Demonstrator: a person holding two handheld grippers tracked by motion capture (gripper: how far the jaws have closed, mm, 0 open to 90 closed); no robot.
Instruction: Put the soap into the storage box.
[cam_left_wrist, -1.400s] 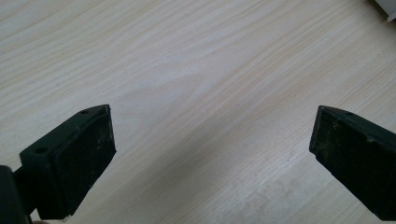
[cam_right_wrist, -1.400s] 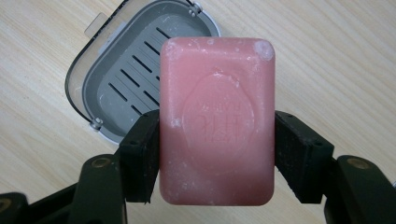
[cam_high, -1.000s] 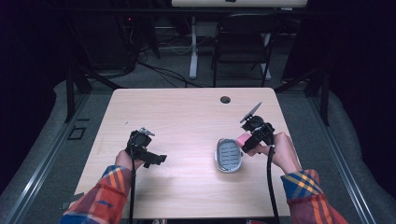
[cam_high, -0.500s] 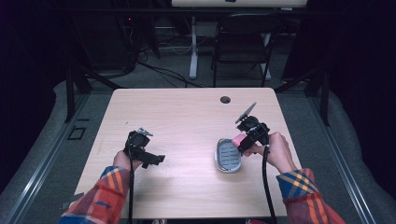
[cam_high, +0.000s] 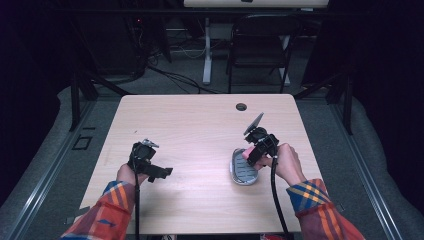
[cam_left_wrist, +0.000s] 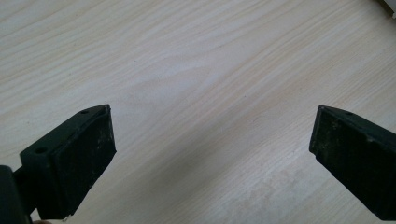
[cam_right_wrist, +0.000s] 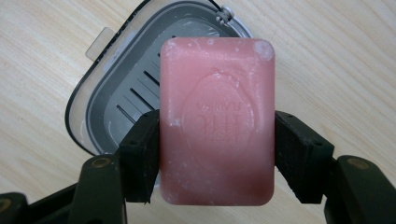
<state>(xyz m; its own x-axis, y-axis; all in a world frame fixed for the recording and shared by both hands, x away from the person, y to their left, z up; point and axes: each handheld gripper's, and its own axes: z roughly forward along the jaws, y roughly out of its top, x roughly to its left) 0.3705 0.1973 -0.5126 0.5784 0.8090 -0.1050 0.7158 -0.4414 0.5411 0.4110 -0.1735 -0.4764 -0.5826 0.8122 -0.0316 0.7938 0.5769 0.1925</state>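
Above the table (cam_high: 200, 130), right tongs (cam_right_wrist: 217, 140) carried soap (cam_right_wrist: 217, 121) nearer the dish (cam_right_wrist: 112, 107).

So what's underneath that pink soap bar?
A grey slotted soap dish on the wooden table lies below the pink soap bar, clamped in the right gripper. The bar covers much of the dish.

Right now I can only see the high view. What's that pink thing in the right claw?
Observer: A pink soap bar, pinched by its long sides in the right claw.
Operator: Is anything written on it?
Observer: Yes, a stamped oval with raised characters, too faint to read.
Operator: What's the grey thing under it?
Observer: A soap dish with a slotted grey drain tray and a clear rim, lying on the table.
Operator: Does the left claw have anything?
Observer: No, the left claw has its jaws spread wide over bare wood.
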